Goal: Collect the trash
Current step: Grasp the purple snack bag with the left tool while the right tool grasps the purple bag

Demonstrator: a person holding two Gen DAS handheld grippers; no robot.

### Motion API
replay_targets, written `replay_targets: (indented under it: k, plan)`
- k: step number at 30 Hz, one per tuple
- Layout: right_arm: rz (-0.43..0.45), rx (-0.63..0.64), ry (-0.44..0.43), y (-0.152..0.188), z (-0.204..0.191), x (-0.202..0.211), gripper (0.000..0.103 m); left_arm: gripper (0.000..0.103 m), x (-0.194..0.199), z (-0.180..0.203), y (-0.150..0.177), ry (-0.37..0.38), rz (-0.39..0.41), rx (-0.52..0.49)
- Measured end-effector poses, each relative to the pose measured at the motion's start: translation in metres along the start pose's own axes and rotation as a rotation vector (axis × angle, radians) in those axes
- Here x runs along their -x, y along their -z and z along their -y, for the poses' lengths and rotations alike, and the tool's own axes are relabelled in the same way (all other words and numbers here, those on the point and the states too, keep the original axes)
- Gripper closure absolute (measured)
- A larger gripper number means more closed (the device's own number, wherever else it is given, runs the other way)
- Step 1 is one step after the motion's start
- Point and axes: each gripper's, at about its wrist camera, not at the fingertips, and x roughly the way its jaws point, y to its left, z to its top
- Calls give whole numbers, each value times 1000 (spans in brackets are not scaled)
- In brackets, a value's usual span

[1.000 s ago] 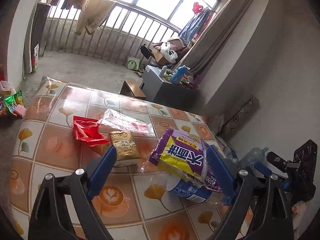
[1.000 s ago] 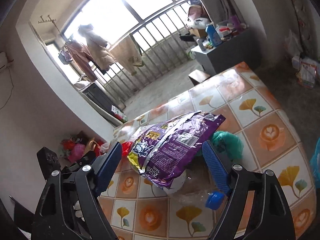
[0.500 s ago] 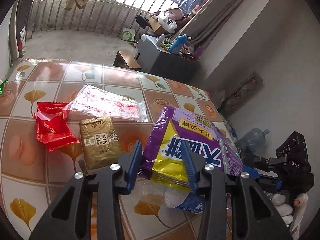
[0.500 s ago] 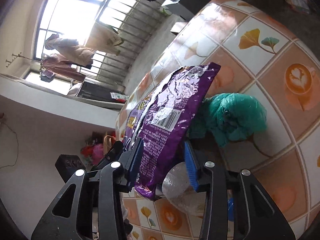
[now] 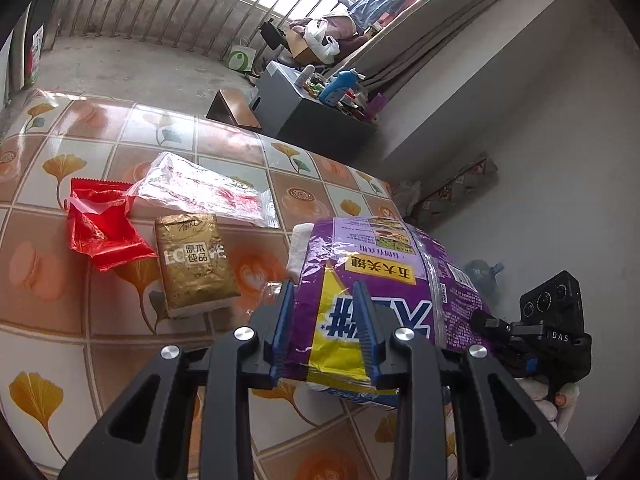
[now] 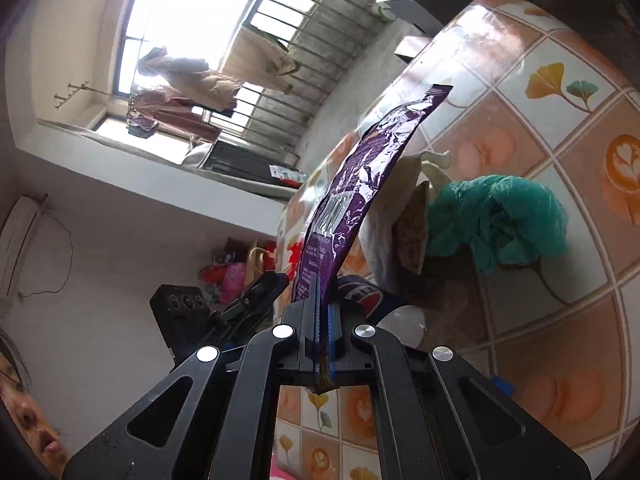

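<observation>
On the left of my desk (image 5: 120, 128), with its tiled ginkgo-leaf cover, lies a crumpled red wrapper (image 5: 102, 228). Just beside it to the right sits a gold packet (image 5: 194, 264), and behind both lies a clear plastic bag (image 5: 208, 190) with red print.

My left gripper (image 5: 324, 320) comes next. Its jaws are closing around the near edge of the purple and yellow snack bag (image 5: 384, 280), which stands between the blue pads; the bag's film bulges there, and the left pad (image 5: 282, 332) lies against its edge. Whether both pads press firmly yet, I cannot tell. Under the bag shows a blue-labelled bottle (image 5: 360, 396), and a white wad (image 5: 300, 248) pokes out behind its upper left corner.

Farther right, my right gripper (image 6: 322, 320) is clamped tight on the opposite edge of the same bag, seen edge-on from its own camera as a thin purple sheet rising away from the jaws. A crumpled green plastic bag (image 6: 500, 220) rests on the desk to the right of it, close to the pile.
</observation>
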Motion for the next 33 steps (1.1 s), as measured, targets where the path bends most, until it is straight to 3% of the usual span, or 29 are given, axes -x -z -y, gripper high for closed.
replay_targets:
  k: [4,9,13,18,21,23,25,26,27,30,33]
  plan:
    - [-72,44,-71,11,0,3,102,61,2,-25,4,85,-56,134]
    - [-175,110,-134,23,-2,-1,102,59,3,-53,17,237,-121,292]
    - [-207,188,-137,25,-13,-4,102,59,13,-57,28,338,-118,329]
    - [-252,277,-55,21,-31,-25,102,63,34,-56,43,420,-84,321]
    - [-261,321,10,22,-41,-37,100,80,44,-49,46,394,-59,276]
    - [-248,367,68,22,-50,-41,91,94,53,-45,47,360,-31,245]
    - [-224,427,131,22,-57,-43,77,98,64,-45,49,356,-5,229]
    - [-200,458,171,21,-61,-44,61,99,70,-44,48,346,10,216]
    - [-180,490,206,21,-63,-43,52,101,76,-45,48,335,25,203]
    - [-147,582,296,25,-65,-42,45,102,94,-45,47,298,52,178]
    - [-167,663,368,28,-66,-57,40,103,107,-44,48,227,46,139]
